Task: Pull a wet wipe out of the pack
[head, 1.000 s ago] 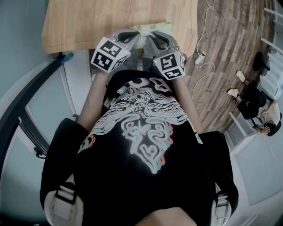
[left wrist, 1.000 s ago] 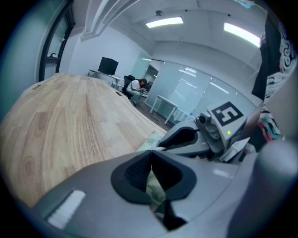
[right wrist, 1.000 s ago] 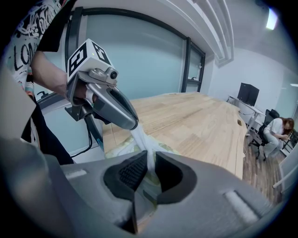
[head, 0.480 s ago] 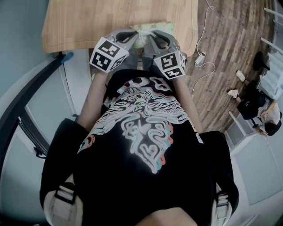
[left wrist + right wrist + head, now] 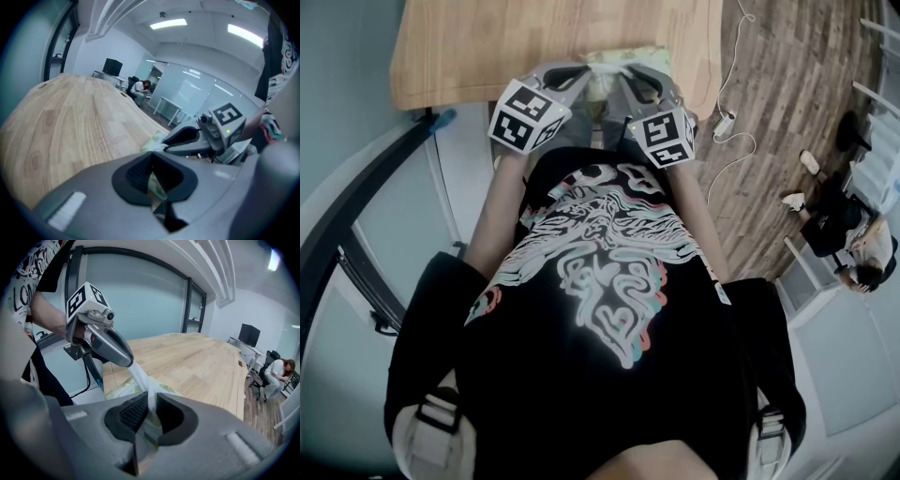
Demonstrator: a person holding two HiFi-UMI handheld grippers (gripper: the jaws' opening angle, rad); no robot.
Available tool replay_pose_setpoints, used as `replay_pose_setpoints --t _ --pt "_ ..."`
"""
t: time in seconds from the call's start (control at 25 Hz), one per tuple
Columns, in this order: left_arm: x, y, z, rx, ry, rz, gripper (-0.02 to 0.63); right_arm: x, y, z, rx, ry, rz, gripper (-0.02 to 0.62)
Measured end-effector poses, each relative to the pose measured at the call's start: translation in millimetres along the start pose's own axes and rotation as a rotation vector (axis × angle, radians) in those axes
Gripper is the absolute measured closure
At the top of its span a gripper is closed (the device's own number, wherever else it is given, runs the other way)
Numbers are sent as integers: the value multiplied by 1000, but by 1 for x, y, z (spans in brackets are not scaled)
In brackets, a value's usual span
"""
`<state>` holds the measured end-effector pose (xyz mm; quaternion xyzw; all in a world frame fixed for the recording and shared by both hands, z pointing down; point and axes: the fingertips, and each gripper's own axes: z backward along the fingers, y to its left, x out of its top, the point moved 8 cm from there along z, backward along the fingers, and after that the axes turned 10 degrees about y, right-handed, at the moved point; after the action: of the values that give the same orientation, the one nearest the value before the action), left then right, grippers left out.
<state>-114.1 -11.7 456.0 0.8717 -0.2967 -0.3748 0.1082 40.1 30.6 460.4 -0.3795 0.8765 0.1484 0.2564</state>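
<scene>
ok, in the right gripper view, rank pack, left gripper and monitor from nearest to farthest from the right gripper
1. pack, low centre, at the jaws.
2. left gripper, upper left, pinching the wet wipe.
3. monitor, far right, beyond the table.

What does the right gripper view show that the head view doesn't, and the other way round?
Only the right gripper view: the white wipe stretched from the left gripper's shut tip down between the right gripper's jaws. Only the head view: the right gripper's marker cube and a power strip on the floor. Both: the wooden table, the green pack, the left gripper's marker cube and a seated person in the background.
</scene>
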Motion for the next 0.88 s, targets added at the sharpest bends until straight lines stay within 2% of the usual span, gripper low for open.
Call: replay_pose_setpoints --t 0.88 --pt "-10 6 8 27 -8 11 617 -1 3 -2 3 -3 -20 541"
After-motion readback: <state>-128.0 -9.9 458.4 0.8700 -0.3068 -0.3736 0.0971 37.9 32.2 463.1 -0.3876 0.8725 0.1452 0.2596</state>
